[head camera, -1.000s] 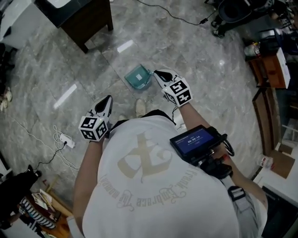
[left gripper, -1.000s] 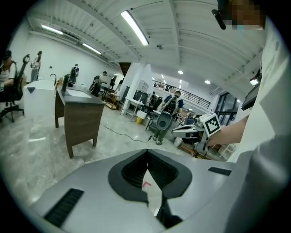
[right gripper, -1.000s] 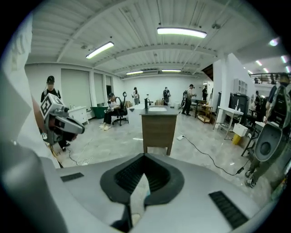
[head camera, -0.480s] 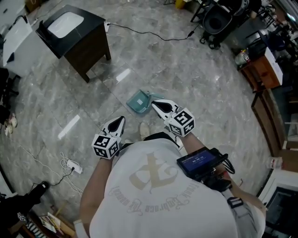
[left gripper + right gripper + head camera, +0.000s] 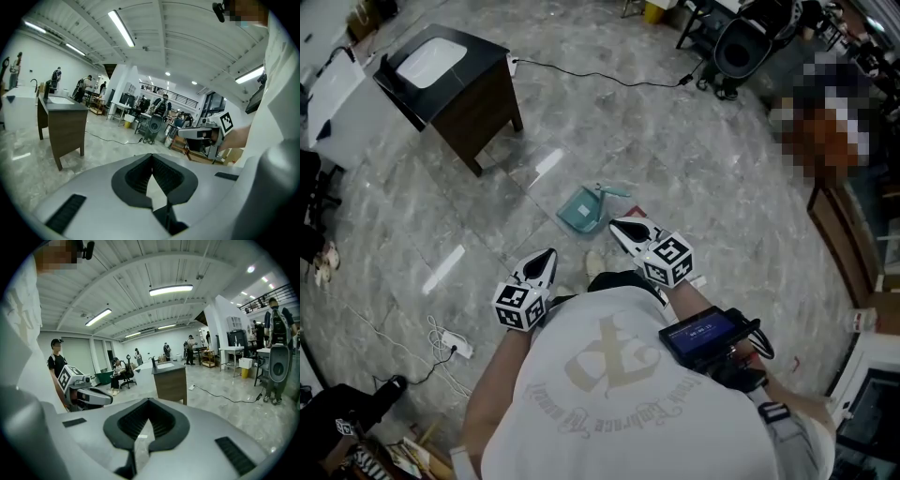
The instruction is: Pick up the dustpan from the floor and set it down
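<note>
Teal dustpan [image 5: 581,208], lying on grey floor [image 5: 675,159]

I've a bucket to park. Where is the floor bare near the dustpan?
Bare floor right of the dustpan, below the black cable, and between dustpan and dark wooden cabinet. Crowded: power strip lower left, furniture along the right edge.

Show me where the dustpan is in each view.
Head view: dustpan on the floor, centre, just ahead of the right gripper.
Left gripper view: not in it.
Right gripper view: not in it.
Shared landmark: the dark cabinet, upper left in the head view, left in the left gripper view, centre in the right gripper view.
</note>
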`<state>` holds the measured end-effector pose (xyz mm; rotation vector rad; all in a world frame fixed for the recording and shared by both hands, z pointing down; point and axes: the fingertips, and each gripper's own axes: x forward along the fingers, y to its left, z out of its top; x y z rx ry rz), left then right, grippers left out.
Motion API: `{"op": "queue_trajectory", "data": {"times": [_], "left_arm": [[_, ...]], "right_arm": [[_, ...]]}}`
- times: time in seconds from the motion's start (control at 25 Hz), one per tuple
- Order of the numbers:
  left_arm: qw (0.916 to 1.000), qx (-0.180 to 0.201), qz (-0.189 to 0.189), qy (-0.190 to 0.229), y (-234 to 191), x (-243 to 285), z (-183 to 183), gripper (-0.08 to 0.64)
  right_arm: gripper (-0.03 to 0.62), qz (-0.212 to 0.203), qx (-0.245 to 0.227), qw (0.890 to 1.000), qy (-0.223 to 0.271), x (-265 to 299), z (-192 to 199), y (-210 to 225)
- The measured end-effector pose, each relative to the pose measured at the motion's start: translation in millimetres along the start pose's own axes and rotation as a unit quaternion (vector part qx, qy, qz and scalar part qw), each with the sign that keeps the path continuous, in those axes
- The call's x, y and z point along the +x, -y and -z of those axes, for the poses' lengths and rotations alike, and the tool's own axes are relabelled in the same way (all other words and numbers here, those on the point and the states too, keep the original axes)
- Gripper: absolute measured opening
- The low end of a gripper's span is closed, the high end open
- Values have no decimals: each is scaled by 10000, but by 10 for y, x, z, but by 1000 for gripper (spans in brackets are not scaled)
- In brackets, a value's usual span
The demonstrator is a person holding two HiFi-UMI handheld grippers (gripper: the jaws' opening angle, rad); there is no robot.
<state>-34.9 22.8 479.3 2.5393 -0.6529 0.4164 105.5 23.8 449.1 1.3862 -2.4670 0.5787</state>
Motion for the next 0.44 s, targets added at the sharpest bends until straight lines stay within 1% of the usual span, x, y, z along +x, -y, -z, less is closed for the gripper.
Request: {"op": "queue_trajectory", "data": {"times": [0.12,0.2,0.32,0.44], "left_arm": [[10000,58,45,29,-25,24,-7,12],[9999,76,76,-5,-33,40,36,12],[9995,-67,141,-264,99,-69,261,11],[9984,-204,203,-478,237,-211,383,12]], "right_arm": [[17,48,-41,10000,65,17,-18,1],[17,85,-163,9998,27,17,26,-30],[17,46,-278,9993,-264,-101,247,-276],[16,-48,-200,9989,-418,-195,338,-507]]}}
